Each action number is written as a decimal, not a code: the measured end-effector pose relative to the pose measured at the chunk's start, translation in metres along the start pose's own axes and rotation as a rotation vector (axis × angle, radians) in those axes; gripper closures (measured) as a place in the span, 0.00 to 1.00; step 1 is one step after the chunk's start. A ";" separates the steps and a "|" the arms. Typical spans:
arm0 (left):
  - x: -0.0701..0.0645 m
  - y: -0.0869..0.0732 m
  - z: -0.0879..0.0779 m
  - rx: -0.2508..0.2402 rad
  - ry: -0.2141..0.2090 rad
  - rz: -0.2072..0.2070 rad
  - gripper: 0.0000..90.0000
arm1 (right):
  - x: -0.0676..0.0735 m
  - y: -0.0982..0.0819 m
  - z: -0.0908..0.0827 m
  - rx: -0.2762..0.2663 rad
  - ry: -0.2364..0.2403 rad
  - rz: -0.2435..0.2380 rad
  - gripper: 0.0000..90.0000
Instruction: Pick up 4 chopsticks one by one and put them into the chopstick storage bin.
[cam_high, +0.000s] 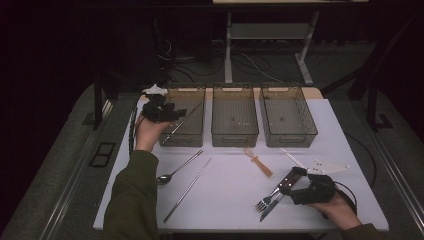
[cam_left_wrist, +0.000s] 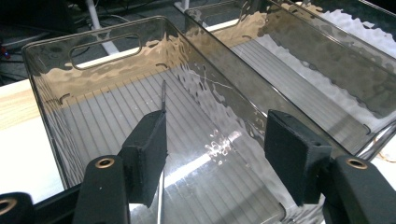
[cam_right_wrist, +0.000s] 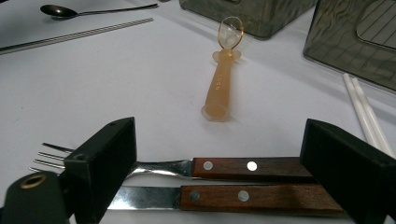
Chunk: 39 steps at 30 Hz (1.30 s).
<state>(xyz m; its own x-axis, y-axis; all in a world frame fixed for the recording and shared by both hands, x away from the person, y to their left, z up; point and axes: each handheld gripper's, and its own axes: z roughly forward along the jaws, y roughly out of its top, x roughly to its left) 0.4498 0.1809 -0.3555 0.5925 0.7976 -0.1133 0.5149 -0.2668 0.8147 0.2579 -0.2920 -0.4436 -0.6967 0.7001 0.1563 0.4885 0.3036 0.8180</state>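
My left gripper (cam_high: 176, 113) hovers over the near end of the left smoky bin (cam_high: 183, 140), its jaws apart (cam_left_wrist: 217, 135). A thin metal chopstick (cam_left_wrist: 163, 99) leans inside that bin, running along the inner face of the left jaw; nothing presses on it. It also slants across the bin (cam_high: 189, 116) in the high view. At the front right, my right gripper (cam_high: 296, 183) stands open (cam_right_wrist: 219, 144) over a wooden-handled fork (cam_right_wrist: 252, 167) and knife (cam_right_wrist: 257, 197), which lie side by side on the white table between the jaws.
A middle bin (cam_high: 235, 139) and a right bin (cam_high: 289, 140) stand beside the left one. On the table lie a metal spoon (cam_high: 177, 168), a second metal chopstick (cam_high: 188, 190), an orange plastic spoon (cam_right_wrist: 223, 79) and white chopsticks (cam_right_wrist: 366, 116).
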 end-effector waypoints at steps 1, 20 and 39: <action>-0.001 0.000 -0.002 -0.006 -0.001 0.005 0.41 | 0.000 0.000 0.000 -0.002 0.000 0.000 0.12; -0.049 -0.021 -0.032 -0.045 -0.044 0.064 0.31 | 0.000 0.000 -0.001 -0.002 -0.006 0.001 0.12; -0.096 -0.076 -0.047 -0.024 -0.062 0.121 0.23 | 0.002 0.000 -0.004 -0.013 -0.003 -0.009 0.12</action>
<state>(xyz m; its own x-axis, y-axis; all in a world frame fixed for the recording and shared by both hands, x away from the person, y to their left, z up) 0.3247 0.1503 -0.3797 0.6865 0.7255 -0.0476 0.4232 -0.3455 0.8376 0.2549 -0.2932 -0.4411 -0.6994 0.6993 0.1477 0.4757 0.3012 0.8264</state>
